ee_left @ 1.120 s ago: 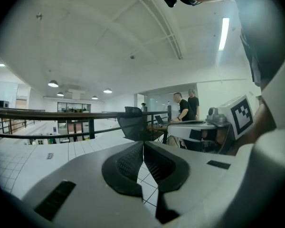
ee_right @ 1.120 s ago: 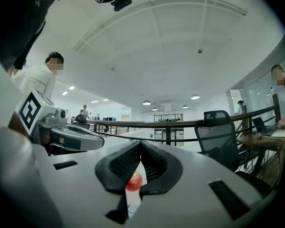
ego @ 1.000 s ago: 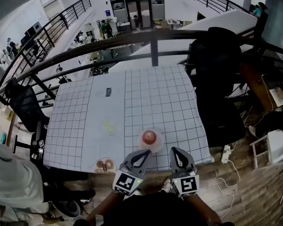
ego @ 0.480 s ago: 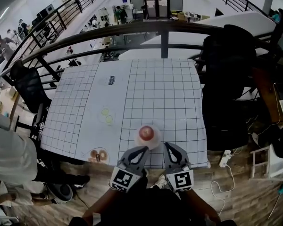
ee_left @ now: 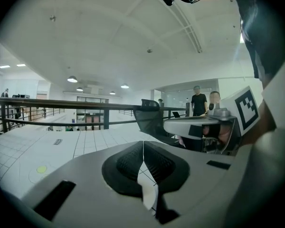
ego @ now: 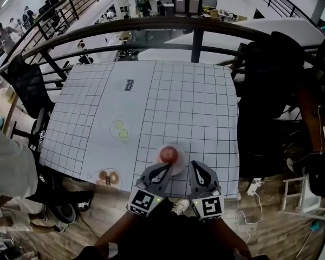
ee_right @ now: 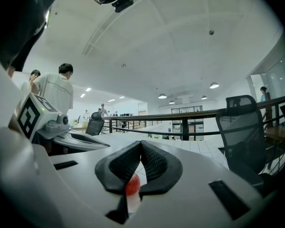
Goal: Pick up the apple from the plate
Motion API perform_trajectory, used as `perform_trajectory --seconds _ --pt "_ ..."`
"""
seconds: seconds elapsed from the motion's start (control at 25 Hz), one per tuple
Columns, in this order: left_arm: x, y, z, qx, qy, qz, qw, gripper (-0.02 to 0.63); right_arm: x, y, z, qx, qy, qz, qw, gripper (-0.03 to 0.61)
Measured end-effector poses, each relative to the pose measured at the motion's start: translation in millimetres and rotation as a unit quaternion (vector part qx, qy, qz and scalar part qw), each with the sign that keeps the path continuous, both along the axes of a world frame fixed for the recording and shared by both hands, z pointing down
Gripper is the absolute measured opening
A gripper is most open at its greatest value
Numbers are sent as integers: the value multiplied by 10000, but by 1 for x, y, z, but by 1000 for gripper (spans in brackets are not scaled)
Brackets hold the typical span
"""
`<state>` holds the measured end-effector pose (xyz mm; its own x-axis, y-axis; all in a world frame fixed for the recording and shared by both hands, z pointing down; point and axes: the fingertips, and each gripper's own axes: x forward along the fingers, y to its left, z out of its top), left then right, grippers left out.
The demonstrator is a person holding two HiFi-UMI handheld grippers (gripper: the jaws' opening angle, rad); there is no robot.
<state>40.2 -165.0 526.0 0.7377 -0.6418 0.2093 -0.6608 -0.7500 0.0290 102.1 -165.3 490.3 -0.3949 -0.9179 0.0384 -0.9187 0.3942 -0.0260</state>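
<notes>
Two grippers, both empty | I am holding left gripper [ego: 167, 167] and right gripper [ego: 194, 165] with jaws closed tip to tip, as no grasp is on yet | apple [ego: 168, 155] is sitting on plate [ego: 180, 166] just ahead, nearer the left tip | I am judging jaws must open first.

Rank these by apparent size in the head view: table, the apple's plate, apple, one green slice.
1. table
2. plate
3. apple
4. green slice; it lies farther from the camera, so its true gap to the apple is less sure.
</notes>
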Motion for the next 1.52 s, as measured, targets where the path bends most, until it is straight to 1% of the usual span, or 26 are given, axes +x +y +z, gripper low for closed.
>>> perform_trajectory --seconds 0.08,0.2,0.32,0.56,0.6,0.64,0.68,0.76,0.8,0.84,0.96,1.0,1.16,1.28,1.44,1.52 --pt "0 -3 4 -96 -52 -53 9999 23 2 -5 4 -55 -8 -19 10000 25" --pt "-3 -8 7 -111 -73 -146 9998 23 6 -10 14 -155 137 -103 9997 25" --pt "-4 -13 13 -123 -180 -212 9995 23 8 -16 22 -254 191 -181 9993 25" --pt "-4 -20 27 -114 -433 -297 9986 25 5 -26 21 -243 52 -316 9992 25" --pt "-4 -21 28 -116 -461 -316 9984 45 5 -26 23 -265 61 -329 9991 25" --pt "-5 -22 29 -105 -463 -339 9983 117 5 -27 25 -285 66 -340 9990 25" --pt "-5 -24 29 -78 -460 -366 9982 148 4 -27 26 -300 66 -352 9989 25" --pt "-7 -27 31 -4 -488 -409 9980 194 3 -27 27 -311 55 -374 9988 25" --pt "-7 -28 34 -4 -506 -428 9978 205 3 -28 27 -309 49 -383 9988 25" --pt "-8 -30 38 -48 -522 -459 9976 219 2 -29 27 -311 43 -391 9987 25" --pt "-11 -35 55 -301 -586 -530 9964 312 1 -30 30 -363 76 -419 9984 25" --pt "-11 -36 62 -366 -641 -510 9960 332 2 -30 33 -390 107 -429 9983 25" --pt "-8 -40 88 -570 -910 -370 9935 374 1 -30 33 -394 58 -420 9983 25" --pt "-5 -44 111 -734 -1145 -249 9904 407 2 -29 39 -475 201 -465 9976 25" --pt "-4 -48 134 -924 -1367 -216 9861 413 -1 -33 37 -450 184 -497 9976 25" --pt "-2 -50 141 -980 -1441 -182 9845 413 -1 -33 41 -500 258 -525 9970 25"
